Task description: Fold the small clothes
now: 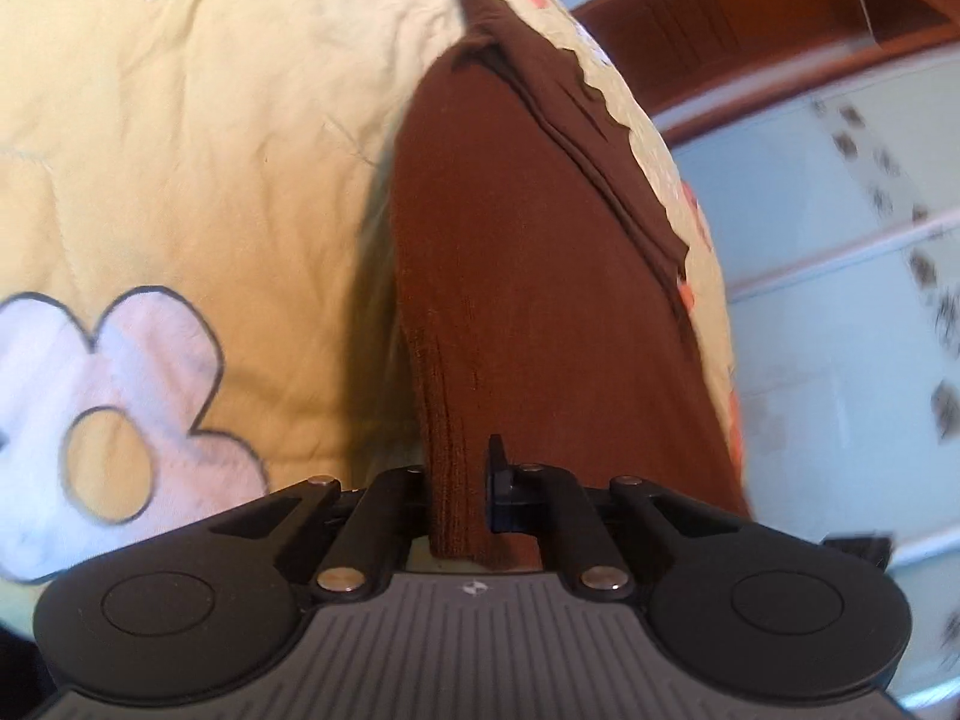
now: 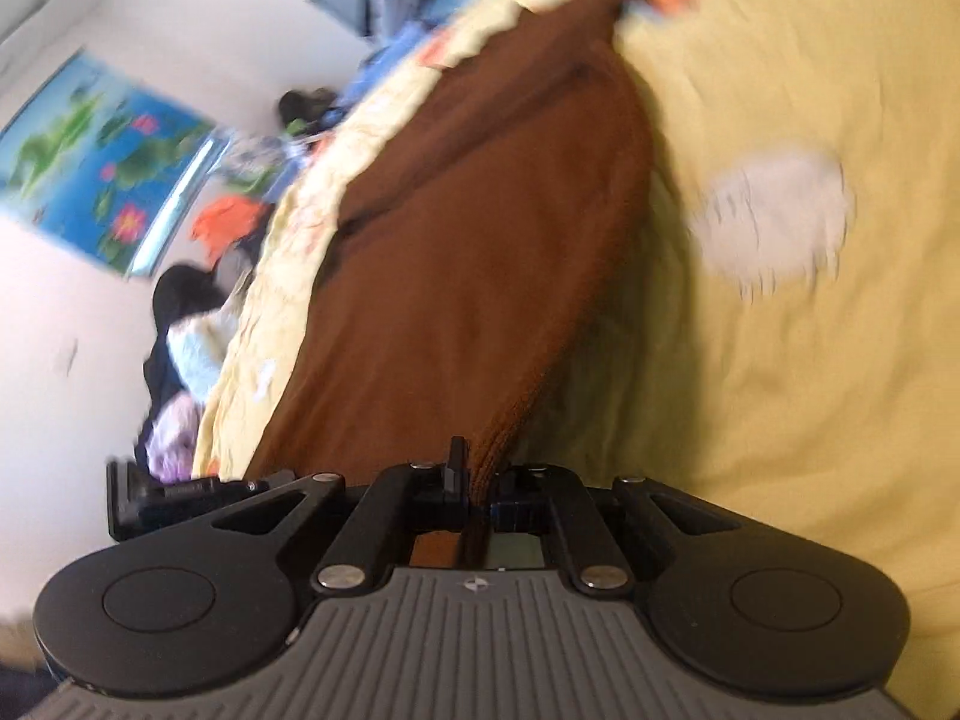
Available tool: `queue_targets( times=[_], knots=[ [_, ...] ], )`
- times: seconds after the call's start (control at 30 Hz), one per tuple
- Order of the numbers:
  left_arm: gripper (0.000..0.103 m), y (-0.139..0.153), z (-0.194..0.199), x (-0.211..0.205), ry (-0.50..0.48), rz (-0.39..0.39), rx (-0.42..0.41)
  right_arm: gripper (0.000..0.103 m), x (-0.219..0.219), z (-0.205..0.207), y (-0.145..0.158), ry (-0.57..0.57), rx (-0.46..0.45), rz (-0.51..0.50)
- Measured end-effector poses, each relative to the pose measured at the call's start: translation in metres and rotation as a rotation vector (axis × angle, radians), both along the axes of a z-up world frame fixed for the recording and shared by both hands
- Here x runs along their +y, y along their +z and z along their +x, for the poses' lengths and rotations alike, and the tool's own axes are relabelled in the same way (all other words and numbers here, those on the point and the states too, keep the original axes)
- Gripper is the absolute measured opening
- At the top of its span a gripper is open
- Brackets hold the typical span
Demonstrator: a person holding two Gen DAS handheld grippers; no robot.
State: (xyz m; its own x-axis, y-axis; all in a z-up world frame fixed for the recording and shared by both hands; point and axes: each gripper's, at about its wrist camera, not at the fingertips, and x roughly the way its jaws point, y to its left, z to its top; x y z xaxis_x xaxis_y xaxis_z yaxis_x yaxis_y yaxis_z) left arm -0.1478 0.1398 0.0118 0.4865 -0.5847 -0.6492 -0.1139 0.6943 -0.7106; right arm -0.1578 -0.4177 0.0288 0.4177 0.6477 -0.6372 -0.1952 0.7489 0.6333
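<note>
Left gripper [image 1: 459, 495]: jaws clamped on the ribbed hem of the brown garment [image 1: 540, 276]. Right gripper [image 2: 477, 480]: jaws clamped on another edge of the same garment [image 2: 468, 252]. The garment extends forward from both grippers over a yellow quilt [image 1: 198, 138] with white flower patches

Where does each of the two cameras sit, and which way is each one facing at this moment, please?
Left wrist view: sits on the left gripper, looking along its fingers and down at the brown garment on the yellow quilt, with tiled floor beyond; only the gripper shows, shut on the garment's ribbed edge.
Right wrist view: sits on the right gripper, looking down along the same garment towards the quilt's edge and a wall poster; its gripper is also shut on the garment.
Shared: the garment and the quilt. No hand shows.
</note>
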Motion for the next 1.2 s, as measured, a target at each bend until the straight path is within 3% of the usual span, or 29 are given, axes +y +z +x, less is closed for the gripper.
queue_targets(
  times=[0.07,0.1,0.17,0.27,0.3,0.33,0.37,0.4,0.43,0.47,0.5,0.57,0.63,0.7,0.8,0.87,0.97,1.0,1.03,1.2],
  knots=[
    [0.004,-0.012,-0.003,0.000,-0.013,0.046,0.029,0.012,-0.008,0.003,-0.007,-0.006,0.032,-0.064],
    [0.004,-0.017,-0.007,0.005,0.003,0.007,0.021,0.012,-0.014,0.004,-0.016,-0.019,0.064,-0.080],
    [0.005,-0.017,-0.010,0.009,0.008,-0.008,0.021,0.013,-0.016,0.005,-0.033,-0.028,0.106,-0.051],
    [0.009,-0.010,-0.010,0.016,-0.032,0.001,0.038,0.023,-0.013,0.005,-0.037,-0.045,0.120,0.018],
    [0.009,-0.003,-0.006,0.019,-0.038,0.034,0.028,0.033,-0.014,0.008,-0.034,-0.050,0.109,0.019],
    [0.009,0.008,-0.003,0.024,-0.020,0.093,0.001,0.050,-0.016,0.010,-0.029,-0.071,0.091,0.012],
    [0.010,0.021,0.000,0.028,0.005,0.170,-0.042,0.059,-0.018,0.011,-0.022,-0.111,0.057,-0.011],
    [0.015,0.035,0.005,0.029,0.028,0.248,-0.093,0.071,-0.020,0.016,-0.012,-0.162,0.007,-0.051],
    [0.020,0.047,0.012,0.028,0.050,0.312,-0.143,0.072,-0.021,0.023,-0.002,-0.209,-0.055,-0.105],
    [0.037,0.059,0.022,0.023,0.070,0.368,-0.203,0.072,-0.019,0.032,0.006,-0.234,-0.102,-0.142],
    [0.064,0.068,0.033,0.014,0.084,0.414,-0.267,0.072,-0.014,0.045,0.011,-0.253,-0.135,-0.161],
    [0.081,0.074,0.060,-0.014,0.080,0.486,-0.384,0.072,0.003,0.077,0.017,-0.270,-0.181,-0.150],
    [0.081,0.067,0.101,-0.048,0.064,0.590,-0.438,0.072,0.026,0.111,0.016,-0.260,-0.230,-0.130],
    [0.080,0.051,0.145,-0.074,0.052,0.664,-0.418,0.072,0.051,0.146,0.012,-0.245,-0.257,-0.167],
    [0.080,0.022,0.201,-0.098,0.020,0.745,-0.354,0.071,0.107,0.192,0.000,-0.234,-0.308,-0.335],
    [0.083,0.002,0.221,-0.103,0.003,0.809,-0.312,0.071,0.131,0.208,-0.015,-0.206,-0.284,-0.445],
    [0.085,-0.009,0.213,-0.087,-0.017,0.804,-0.400,0.085,0.143,0.191,-0.030,-0.117,-0.430,-0.593],
    [0.085,-0.011,0.210,-0.084,-0.025,0.795,-0.412,0.096,0.140,0.183,-0.034,-0.113,-0.456,-0.642],
    [0.085,-0.009,0.208,-0.084,-0.032,0.800,-0.422,0.101,0.128,0.183,-0.032,-0.147,-0.423,-0.594],
    [0.083,0.005,0.187,-0.089,0.011,0.843,-0.376,0.100,0.126,0.182,-0.029,-0.139,-0.413,-0.651]
  ],
)
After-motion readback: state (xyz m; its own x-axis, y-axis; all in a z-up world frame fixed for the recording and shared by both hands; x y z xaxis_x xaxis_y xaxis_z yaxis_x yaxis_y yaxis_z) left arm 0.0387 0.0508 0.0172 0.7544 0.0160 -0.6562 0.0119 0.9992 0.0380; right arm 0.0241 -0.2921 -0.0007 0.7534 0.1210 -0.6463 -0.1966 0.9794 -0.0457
